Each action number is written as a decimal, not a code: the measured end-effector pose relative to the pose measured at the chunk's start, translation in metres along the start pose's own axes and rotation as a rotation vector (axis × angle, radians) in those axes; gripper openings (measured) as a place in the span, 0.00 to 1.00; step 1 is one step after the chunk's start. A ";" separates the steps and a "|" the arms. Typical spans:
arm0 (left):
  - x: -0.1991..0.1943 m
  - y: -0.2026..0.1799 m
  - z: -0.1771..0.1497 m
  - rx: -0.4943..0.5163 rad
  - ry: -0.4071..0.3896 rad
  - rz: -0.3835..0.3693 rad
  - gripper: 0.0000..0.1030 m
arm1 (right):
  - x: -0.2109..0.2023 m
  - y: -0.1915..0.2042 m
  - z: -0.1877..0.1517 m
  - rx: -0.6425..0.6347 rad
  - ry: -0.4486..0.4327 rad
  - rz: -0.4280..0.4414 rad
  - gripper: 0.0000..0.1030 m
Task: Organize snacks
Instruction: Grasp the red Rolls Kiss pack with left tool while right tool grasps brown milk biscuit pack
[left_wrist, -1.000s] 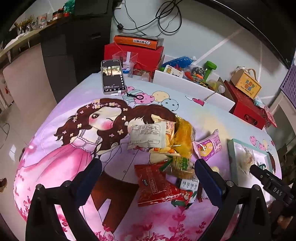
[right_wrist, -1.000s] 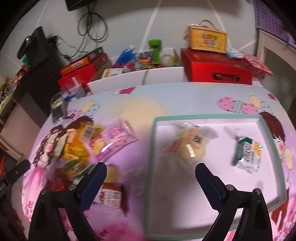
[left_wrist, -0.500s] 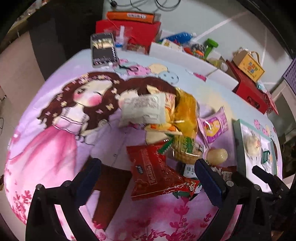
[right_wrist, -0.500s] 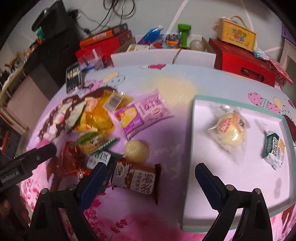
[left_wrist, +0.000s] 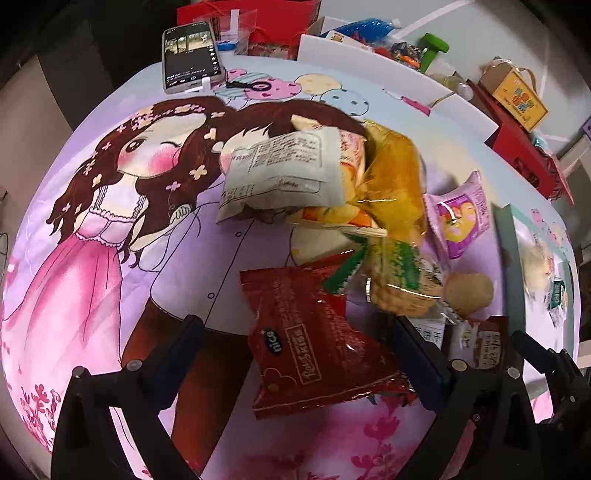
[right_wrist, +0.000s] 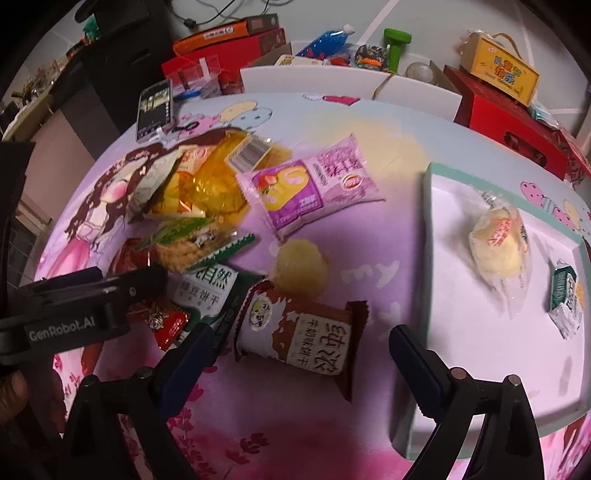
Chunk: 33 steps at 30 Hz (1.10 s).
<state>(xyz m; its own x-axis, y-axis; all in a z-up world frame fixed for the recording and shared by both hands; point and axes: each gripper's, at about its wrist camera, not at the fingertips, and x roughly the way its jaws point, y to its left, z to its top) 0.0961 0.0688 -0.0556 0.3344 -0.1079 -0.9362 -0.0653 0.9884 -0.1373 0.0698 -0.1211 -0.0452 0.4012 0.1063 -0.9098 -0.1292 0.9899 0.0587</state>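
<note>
The brown snack packet (right_wrist: 303, 334) lies between the wide-open, empty right gripper (right_wrist: 301, 354) fingers, beside the tray (right_wrist: 428, 221).

Under my left claw's camera lies the red packet (left_wrist: 314, 343): it reads "nice" in a dark oval and "Rois Kiss" in a box beside it. From my right claw's view, my left claw (right_wrist: 79, 314) bears "GenRobot.AI" in pale letters on its black body. The tablecloth (right_wrist: 369, 273) shows the word "my" in white. The brown packet (right_wrist: 299, 332) carries large Chinese characters, and the green-and-white packet (right_wrist: 208, 291) has "自然" in dark print. The pink packet (right_wrist: 310, 184) shows Chinese script too blurred for me to read.
</note>
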 end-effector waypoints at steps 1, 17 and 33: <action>0.002 0.000 0.001 -0.001 0.002 0.003 0.97 | 0.002 0.001 0.000 -0.001 0.005 -0.003 0.94; 0.013 -0.002 0.003 0.012 0.036 0.006 0.85 | 0.020 0.008 -0.003 -0.009 0.036 -0.021 0.76; 0.006 -0.004 0.007 0.042 0.015 0.023 0.57 | 0.011 0.006 -0.004 0.001 0.018 -0.012 0.68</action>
<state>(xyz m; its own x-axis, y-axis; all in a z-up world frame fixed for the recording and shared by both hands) 0.1052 0.0653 -0.0582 0.3195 -0.0860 -0.9437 -0.0329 0.9943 -0.1018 0.0700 -0.1144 -0.0561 0.3863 0.0928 -0.9177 -0.1239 0.9911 0.0481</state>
